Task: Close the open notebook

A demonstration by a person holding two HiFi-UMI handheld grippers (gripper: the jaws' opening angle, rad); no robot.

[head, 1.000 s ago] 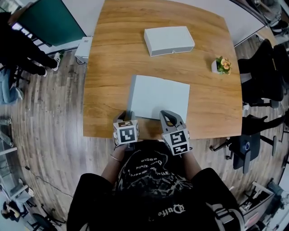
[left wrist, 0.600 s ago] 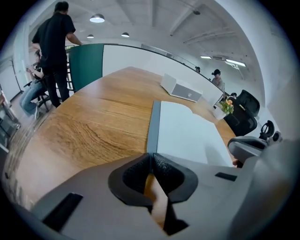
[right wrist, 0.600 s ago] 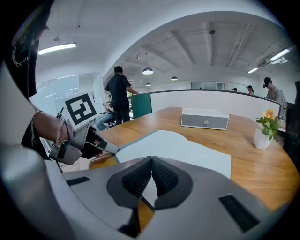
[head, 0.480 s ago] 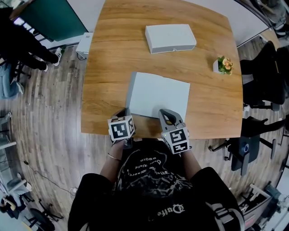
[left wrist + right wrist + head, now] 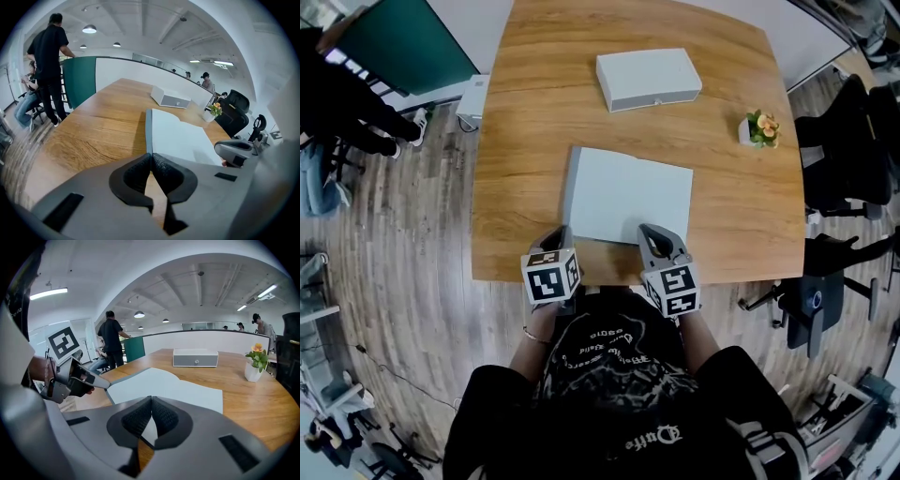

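Wood table [image 5: 534, 112], office floor round it. Open notebook [image 5: 628, 192] lies near my edge of table, white pages up. L gripper [image 5: 562, 233] at notebook's near-left corner, jaws pinched together on cover edge; I read that edge as slightly raised. R gripper [image 5: 649, 231] jaws together, nothing btwn them, tips at notebook's near edge toward its right side; can't tell if touching. White box [image 5: 649, 79] on far side, potted plant [image 5: 759, 129] far right, both well apart from notebook.
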